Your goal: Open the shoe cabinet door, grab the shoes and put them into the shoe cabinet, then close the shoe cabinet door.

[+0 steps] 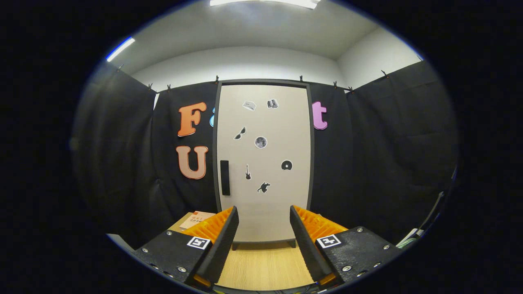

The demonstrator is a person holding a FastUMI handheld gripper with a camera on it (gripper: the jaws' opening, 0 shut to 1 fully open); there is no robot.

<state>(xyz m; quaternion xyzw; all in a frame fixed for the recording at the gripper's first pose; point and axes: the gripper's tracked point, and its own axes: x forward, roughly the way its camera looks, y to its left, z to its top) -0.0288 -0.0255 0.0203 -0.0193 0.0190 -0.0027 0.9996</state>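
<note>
One door (263,163) is standing shut on the shoe cabinet, facing the gripper (263,228) well beyond its fingertips, with a dark handle (224,177) sitting along its left edge about halfway up. Small stickers (260,142) are dotting the panel. The fingers are hanging spread apart and holding nothing, pointing at the lower middle of the door rather than at the handle. I am seeing no shoes from where the fingers are pointing, so finding them may be costing time later. Going in as aimed, the fingers would be sliding on flat panel; the handle is looking slim, so a shallow pinch could be slipping off mid-pull. Something flat and papery (196,219) is lying on the wooden floor (265,265) left of the cabinet.
</note>
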